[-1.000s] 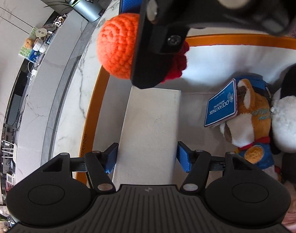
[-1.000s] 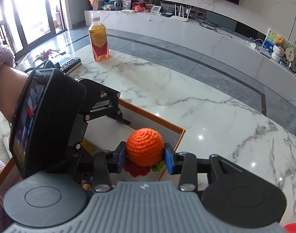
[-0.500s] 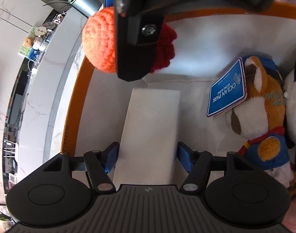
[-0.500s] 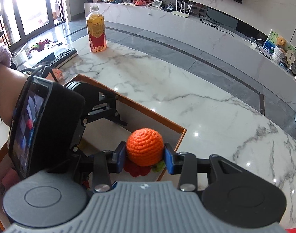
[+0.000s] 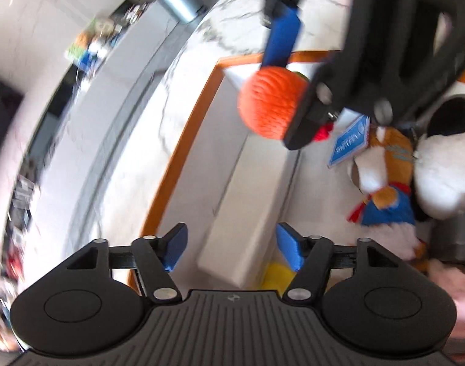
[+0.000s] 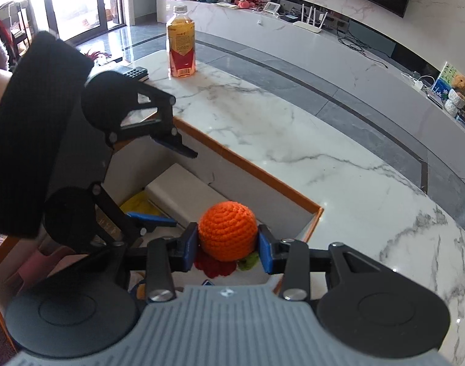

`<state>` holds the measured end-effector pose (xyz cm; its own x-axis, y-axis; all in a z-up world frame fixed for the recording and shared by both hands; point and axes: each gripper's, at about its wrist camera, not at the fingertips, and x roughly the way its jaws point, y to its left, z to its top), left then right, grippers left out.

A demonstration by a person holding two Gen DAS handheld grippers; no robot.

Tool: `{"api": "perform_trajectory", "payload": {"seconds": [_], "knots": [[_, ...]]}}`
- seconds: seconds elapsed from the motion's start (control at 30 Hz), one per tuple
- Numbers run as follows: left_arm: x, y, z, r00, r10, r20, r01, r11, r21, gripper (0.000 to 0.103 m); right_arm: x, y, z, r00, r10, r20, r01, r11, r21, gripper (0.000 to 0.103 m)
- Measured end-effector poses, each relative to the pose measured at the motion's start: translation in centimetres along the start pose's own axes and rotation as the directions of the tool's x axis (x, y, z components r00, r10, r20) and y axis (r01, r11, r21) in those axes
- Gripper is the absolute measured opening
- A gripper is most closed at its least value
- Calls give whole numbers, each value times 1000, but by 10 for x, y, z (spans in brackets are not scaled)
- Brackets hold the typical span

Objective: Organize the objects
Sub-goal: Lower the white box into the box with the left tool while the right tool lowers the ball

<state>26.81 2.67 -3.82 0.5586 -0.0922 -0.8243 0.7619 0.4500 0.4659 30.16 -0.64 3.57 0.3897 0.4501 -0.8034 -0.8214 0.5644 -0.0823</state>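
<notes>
Both wrist views close above box (image 5: 183,140), sharing ball (image 6: 227,231).

the orange ball (image 6: 227,234) is rough crocheted yarn. the table (image 6: 293,140) looks like polished, glossy veined marble. the box (image 6: 256,170) has a smooth orange rim, its white block (image 5: 247,201) matt. the plush toys (image 5: 385,180) are fuzzy cloth. the right tool (image 6: 228,242) wears matt black plastic, blue pads (image 6: 264,251).

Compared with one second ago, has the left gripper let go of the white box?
Yes. The left gripper has opened: both blue pads now stand clear of the white box, which lies in the orange-rimmed tray.
</notes>
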Motion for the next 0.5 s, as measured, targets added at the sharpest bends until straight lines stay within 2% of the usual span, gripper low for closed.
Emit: {"api": "perform_trajectory", "payload": {"seconds": [0.03,0.1,0.2,0.33,0.4,0.5], "knots": [[-1,2,-1,1000,-9,-19,9,1000,-28,70,4,3,0,1000,5,-12,-6,1000,-8,43],[-1,2,-2,999,-22,-44,19,998,-60,50,13,9,0,999,16,-44,-16,1000,-13,43],[4,-3,-3,997,17,-77,-20,999,-34,43,25,14,-2,996,45,-76,-45,999,-10,43],[22,-2,-5,984,-7,-178,-4,998,-58,37,31,19,-2,994,43,-97,-46,998,-33,43],[27,0,-5,981,-8,-195,-7,997,-75,31,30,19,-2,994,43,-101,-46,998,-34,43],[27,3,-5,980,-24,-198,1,994,-113,28,29,19,-3,994,39,-105,-44,998,-41,43]]}}
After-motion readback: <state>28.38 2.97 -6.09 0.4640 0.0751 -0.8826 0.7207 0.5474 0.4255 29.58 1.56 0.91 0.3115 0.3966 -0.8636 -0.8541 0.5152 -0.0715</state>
